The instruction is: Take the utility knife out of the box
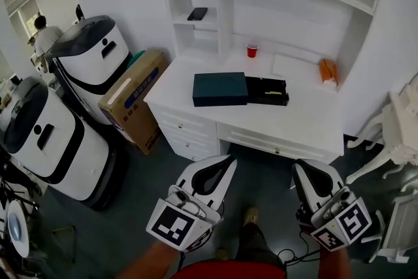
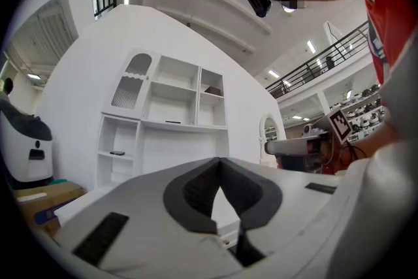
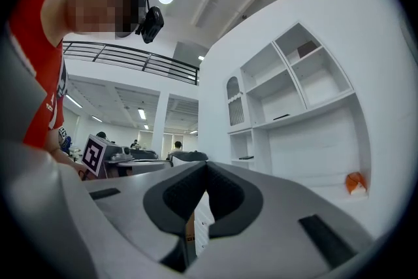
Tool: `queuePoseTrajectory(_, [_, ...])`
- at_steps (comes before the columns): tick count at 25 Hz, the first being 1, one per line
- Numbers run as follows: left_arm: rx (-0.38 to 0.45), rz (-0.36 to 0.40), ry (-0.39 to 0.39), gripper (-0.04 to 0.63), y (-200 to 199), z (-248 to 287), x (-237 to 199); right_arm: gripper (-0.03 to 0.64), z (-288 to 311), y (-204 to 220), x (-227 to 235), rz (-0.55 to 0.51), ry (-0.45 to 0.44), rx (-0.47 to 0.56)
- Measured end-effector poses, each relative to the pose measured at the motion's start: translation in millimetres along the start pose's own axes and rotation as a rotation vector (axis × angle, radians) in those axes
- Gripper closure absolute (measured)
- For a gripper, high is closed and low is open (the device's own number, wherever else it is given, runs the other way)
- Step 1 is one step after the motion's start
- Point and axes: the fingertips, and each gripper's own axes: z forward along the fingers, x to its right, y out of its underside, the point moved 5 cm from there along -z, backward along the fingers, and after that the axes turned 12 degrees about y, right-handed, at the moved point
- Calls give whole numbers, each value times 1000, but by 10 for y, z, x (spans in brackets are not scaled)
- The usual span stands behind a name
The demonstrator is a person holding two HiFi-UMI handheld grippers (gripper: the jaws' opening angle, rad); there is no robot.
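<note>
On the white desk (image 1: 307, 117) lies a dark box: its lid (image 1: 220, 89) rests at the left and the open tray (image 1: 266, 90) at the right, with a yellow and black item inside that looks like the utility knife (image 1: 275, 93). Both grippers hang well short of the desk, over the floor. My left gripper (image 1: 230, 162) is shut, tips meeting, and holds nothing. My right gripper (image 1: 298, 166) is also shut and empty. In the left gripper view the gripper (image 2: 220, 161) points level at the shelf unit; in the right gripper view the gripper (image 3: 205, 165) does the same.
A red cup (image 1: 252, 50) and an orange object (image 1: 328, 70) stand at the desk's back. A cardboard carton (image 1: 134, 98) and two white machines (image 1: 88, 65) sit left of the desk. A white chair (image 1: 400, 140) stands at the right. Desk drawers (image 1: 189, 131) face me.
</note>
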Motion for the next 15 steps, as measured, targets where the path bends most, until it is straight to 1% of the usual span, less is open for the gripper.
queuePoseTrajectory(4, [11,18,-34,558,28,475,-428,595,496,50,456,-15,-29,-2])
queuePoseTrajectory(6, [0,11,-47,558,29,741,-644,595,761,41,716,-20,-44,-6])
queuePoseTrajectory(9, [19,24,-81,558,18,1112,-983,595,1128,41,1065,-21,-75,-9])
queuePoseTrajectory(15, [-14,12,-121,558,35,1687,-1466,595,1759,37,1563,-20,-133,-16])
